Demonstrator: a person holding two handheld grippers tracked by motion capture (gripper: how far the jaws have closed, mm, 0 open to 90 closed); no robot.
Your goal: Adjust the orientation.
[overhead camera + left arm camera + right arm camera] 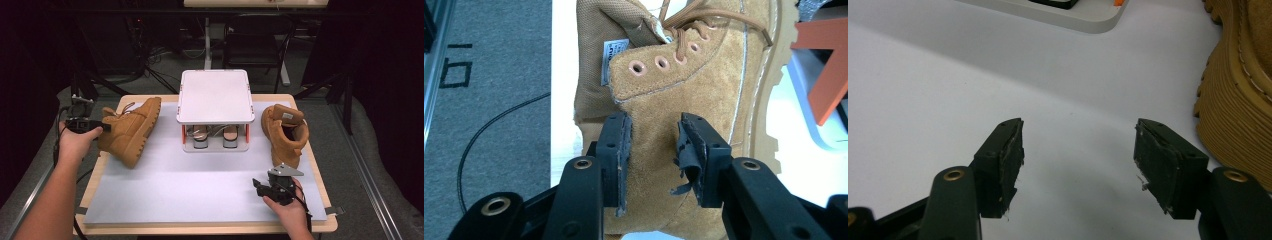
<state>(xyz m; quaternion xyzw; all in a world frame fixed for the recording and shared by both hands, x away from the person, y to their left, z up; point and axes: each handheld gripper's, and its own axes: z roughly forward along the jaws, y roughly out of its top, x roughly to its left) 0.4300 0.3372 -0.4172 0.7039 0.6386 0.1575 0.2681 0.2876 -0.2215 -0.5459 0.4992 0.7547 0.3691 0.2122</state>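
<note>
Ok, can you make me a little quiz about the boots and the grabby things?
1. True or false: the fingers of the left gripper pinch the heel collar of the tan suede lace-up boot on the left.
2. What lies between the right gripper's fingers? A) a boot B) nothing C) a sandal
3. Fill in: under the white flat-topped plastic shoe rack stands a pair of ____.

Key: 1 true. 2 B, they are open above the pale table mat. 3 sandals.

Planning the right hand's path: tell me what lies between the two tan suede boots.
A white two-tier plastic shoe rack stands between the left boot and right boot, in the high view.
</note>
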